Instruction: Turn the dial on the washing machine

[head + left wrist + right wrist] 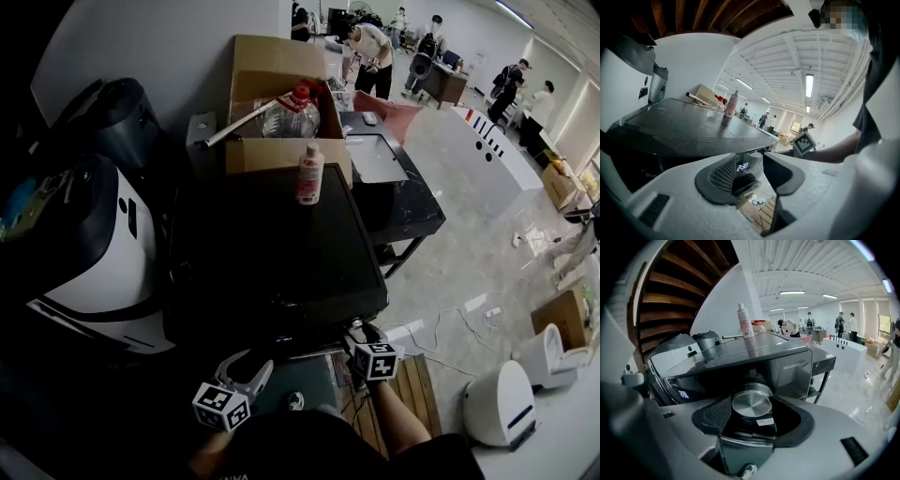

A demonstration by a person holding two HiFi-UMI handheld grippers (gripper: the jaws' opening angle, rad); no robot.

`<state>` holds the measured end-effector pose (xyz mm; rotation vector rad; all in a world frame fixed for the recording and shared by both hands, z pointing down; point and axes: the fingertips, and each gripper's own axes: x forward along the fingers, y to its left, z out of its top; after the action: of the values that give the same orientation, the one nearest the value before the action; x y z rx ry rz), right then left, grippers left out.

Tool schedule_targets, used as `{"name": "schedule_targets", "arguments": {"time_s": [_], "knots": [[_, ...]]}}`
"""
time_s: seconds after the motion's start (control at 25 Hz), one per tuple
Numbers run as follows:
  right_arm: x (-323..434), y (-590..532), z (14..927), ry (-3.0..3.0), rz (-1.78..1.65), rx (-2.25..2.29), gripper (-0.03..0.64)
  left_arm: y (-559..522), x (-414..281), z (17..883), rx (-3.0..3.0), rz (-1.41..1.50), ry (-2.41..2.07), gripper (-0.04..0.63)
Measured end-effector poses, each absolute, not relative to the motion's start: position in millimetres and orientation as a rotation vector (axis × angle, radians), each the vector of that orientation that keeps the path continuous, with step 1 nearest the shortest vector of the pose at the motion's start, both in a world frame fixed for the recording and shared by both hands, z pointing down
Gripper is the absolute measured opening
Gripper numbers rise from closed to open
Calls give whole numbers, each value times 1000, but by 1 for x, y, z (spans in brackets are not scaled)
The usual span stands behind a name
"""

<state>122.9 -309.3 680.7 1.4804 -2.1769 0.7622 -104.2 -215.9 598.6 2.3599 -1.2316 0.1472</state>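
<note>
Bottle [309, 174] atop washing machine [272, 253], cardboard box [279, 62] behind

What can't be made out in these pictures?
- Dial setting: right gripper view, jaws cover its surround.
- Dial, head view: hidden by the right gripper.
- Display digits: left gripper view, small and blurred.
- Bottle label: every view, too small.

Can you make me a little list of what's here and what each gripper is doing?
machine: dark washer
on top: upright bottle, with a box behind it
dial: round and silver, on the washer's front
right gripper: closed on the dial's sides
left gripper: open and empty, near the washer's front
people: some stand far off in the room
</note>
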Motion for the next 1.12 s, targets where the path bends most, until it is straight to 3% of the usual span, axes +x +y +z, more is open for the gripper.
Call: {"name": "schedule_targets", "arguments": {"time_s": [0.2,0.4,0.52,0.68,0.92,1.12], "knots": [[127,-310,685,-2232,946,1444,272,-214,-99,600,2363,153,-1221,183],[127,-310,682,-2222,890,1454,278,-215,-96,596,2372,158,-1220,183],[131,-308,679,-2216,890,1488,345,-214,-94,593,2379,159,-1219,183],[136,-305,664,-2237,867,1517,344,-211,-93,588,2380,157,-1232,183],[136,-274,624,-2332,784,1515,305,-194,-77,580,2379,150,-1252,183],[139,-232,583,-2439,669,1478,222,-171,-52,563,2407,125,-1278,165]]}}
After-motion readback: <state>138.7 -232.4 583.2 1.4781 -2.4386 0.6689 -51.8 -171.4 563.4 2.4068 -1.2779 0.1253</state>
